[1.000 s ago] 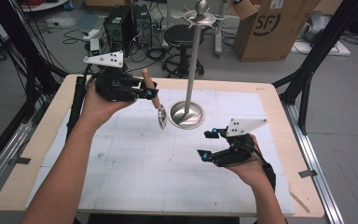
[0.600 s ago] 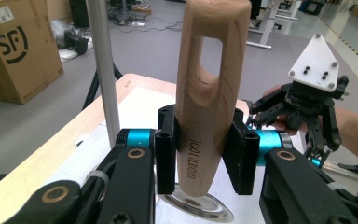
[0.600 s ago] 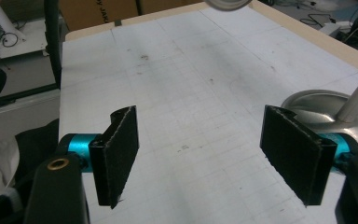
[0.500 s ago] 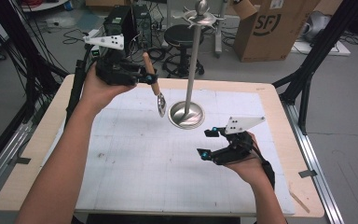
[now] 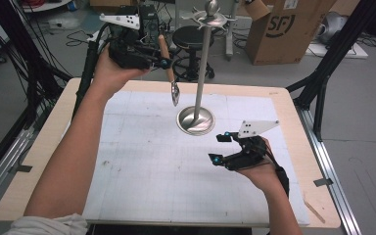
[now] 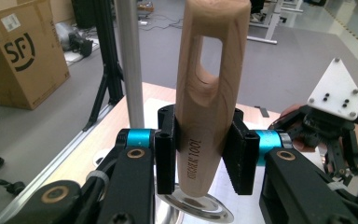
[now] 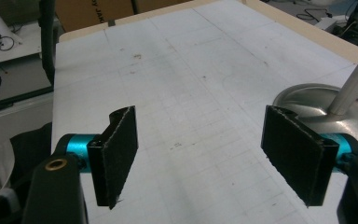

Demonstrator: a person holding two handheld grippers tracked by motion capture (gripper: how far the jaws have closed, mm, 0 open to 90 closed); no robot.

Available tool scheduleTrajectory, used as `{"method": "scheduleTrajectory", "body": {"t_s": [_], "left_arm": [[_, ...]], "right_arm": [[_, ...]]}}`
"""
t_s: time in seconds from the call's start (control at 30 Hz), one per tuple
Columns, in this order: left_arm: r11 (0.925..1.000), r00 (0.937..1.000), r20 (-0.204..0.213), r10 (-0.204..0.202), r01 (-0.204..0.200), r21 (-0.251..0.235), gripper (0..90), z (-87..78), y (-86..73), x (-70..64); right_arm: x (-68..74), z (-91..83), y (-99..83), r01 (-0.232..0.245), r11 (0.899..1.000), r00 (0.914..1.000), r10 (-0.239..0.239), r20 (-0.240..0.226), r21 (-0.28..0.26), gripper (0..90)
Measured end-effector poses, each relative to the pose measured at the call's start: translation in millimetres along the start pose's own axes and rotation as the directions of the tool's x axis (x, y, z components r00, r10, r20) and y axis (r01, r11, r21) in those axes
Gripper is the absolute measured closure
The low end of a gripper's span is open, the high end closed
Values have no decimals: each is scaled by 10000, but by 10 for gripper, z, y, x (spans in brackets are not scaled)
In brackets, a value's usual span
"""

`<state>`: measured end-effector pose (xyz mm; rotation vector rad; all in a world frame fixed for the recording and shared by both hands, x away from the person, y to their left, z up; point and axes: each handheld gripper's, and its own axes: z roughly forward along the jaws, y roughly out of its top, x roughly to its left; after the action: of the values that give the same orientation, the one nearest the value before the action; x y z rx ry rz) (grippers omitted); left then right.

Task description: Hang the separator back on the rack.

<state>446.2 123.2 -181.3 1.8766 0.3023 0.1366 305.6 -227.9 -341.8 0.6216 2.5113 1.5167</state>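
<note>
Spoon (image 5: 168,68) with a wooden handle hangs above the table's (image 5: 54,147) far edge beside the stand (image 5: 201,73), clamped at its handle by the left gripper (image 5: 162,62). It looks light, stiff and bowl-heavy, so hold mid-handle below the slot. Right gripper (image 5: 223,148) rests near the right edge, jaws spread, holding nothing.

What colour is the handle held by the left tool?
Light wood-brown handle, best in the left gripper view.

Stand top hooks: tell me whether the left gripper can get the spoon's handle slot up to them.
Probably yes. The left gripper holds the wooden-handled spoon raised beside the stand pole, with open air up to the hooks.
</note>
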Motion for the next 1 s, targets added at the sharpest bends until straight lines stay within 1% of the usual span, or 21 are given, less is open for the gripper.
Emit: {"method": "scheduleTrajectory", "body": {"t_s": [0.13, 0.2, 0.37, 0.4, 0.47, 0.57, 0.63, 0.73, 0.83, 0.87, 0.93, 1.0], "left_arm": [[9999, 9999, -86, 68, -67, 100, 684, 42, 38, -18], [10000, 10000, -42, 18, -17, 91, 684, 52, 54, -18], [9998, 9999, -18, 128, -128, 130, 684, 110, 106, -63], [9999, 10000, 5, 66, -66, 145, 684, 129, 121, -78], [9997, 9999, -29, 142, -141, 175, 684, 156, 155, -95], [9998, 9999, -40, 131, -130, 138, 684, 188, 200, -103], [9998, 9999, -71, 83, -81, 169, 684, 218, 226, -108], [9994, 9997, -246, 81, -73, 344, 684, 263, 266, -101], [9991, 9996, -272, 100, -89, 408, 684, 280, 301, -91], [9993, 9995, -310, 87, -76, 358, 684, 278, 310, -83], [9996, 9994, -333, -5, 14, 281, 684, 264, 315, -42], [9996, 9989, -461, -75, 88, 284, 684, 250, 312, 9]], "right_arm": [[5, 10, 1, 18, 10000, 10000, -17, -25, 19, 265], [9, 11, -1, 43, 10000, 10000, -43, -26, 38, 264], [9, 14, -12, 16, 10000, 10000, -15, -32, 64, 264], [7, 13, -12, 26, 10000, 10000, -26, -8, 71, 264], [6, 9, -12, 9, 10000, 10000, -9, -25, 53, 264], [11, 3, -14, 4, 10000, 10000, -4, -34, 16, 264], [11, -1, -19, 92, 10000, 10000, -92, 14, -25, 264], [15, -3, -33, 21, 10000, 10000, -21, -21, 13, 264], [11, -14, -42, 29, 10000, 10000, -29, -33, -75, 264], [8, -17, -44, 52, 9999, 10000, -52, -1, -89, 264], [5, -24, -47, 19, 10000, 10000, -19, -15, -98, 264], [3, -23, -50, 2, 10000, 10000, -2, -38, -99, 264]]}}
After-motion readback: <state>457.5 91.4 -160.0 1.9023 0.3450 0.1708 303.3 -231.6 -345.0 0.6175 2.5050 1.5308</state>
